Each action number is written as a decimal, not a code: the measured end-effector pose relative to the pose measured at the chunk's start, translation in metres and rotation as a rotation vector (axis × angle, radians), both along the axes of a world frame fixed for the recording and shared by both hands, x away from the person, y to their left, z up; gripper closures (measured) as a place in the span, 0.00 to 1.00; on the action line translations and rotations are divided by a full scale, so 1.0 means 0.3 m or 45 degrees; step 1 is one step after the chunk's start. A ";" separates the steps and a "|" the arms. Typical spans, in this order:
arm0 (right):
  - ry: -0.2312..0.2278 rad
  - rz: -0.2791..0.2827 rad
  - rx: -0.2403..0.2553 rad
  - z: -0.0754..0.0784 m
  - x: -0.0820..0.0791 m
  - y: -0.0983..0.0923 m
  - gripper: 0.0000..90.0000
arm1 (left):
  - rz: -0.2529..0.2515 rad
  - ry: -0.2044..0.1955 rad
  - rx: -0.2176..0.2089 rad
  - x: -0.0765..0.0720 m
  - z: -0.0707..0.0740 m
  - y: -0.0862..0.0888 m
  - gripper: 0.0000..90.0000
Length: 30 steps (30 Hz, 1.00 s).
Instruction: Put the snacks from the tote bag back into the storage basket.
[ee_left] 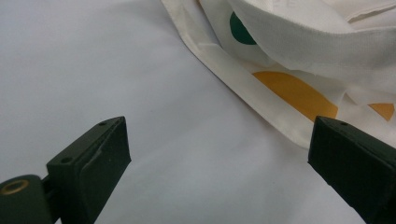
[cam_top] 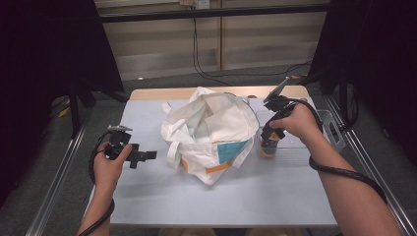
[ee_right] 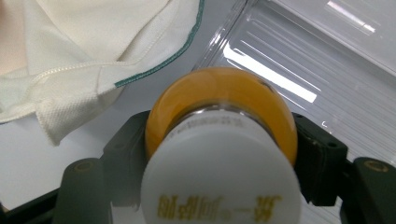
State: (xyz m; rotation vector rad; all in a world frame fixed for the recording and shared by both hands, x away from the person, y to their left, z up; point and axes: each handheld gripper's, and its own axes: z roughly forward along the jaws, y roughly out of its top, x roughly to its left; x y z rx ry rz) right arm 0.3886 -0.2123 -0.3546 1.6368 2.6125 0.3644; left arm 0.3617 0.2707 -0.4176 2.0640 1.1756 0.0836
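While claw grips bottle

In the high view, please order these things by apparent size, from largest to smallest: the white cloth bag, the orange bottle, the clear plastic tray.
1. White cloth bag, clearly the largest.
2. Clear plastic tray, partly hidden by the right hand, so its full extent is unsure.
3. Orange bottle, smallest, held in the right tongs.

The cloth bag sits at the table's centre. The bottle stands just beside it at three o'clock, between the right gripper's jaws, with the plastic tray further toward three. The left gripper hovers at nine o'clock of the bag, apart from it.
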 end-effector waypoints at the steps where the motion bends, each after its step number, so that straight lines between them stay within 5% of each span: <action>1: -0.001 -0.005 0.002 0.000 0.000 0.000 0.33 | -0.001 -0.001 0.002 0.000 0.000 0.001 0.06; 17: -0.027 -0.006 0.025 -0.003 -0.010 -0.009 0.33 | -0.007 0.001 -0.003 0.005 0.003 -0.008 0.06; 30: -0.058 -0.012 0.014 0.001 -0.030 -0.025 0.23 | -0.034 0.016 0.013 0.016 0.003 -0.014 0.06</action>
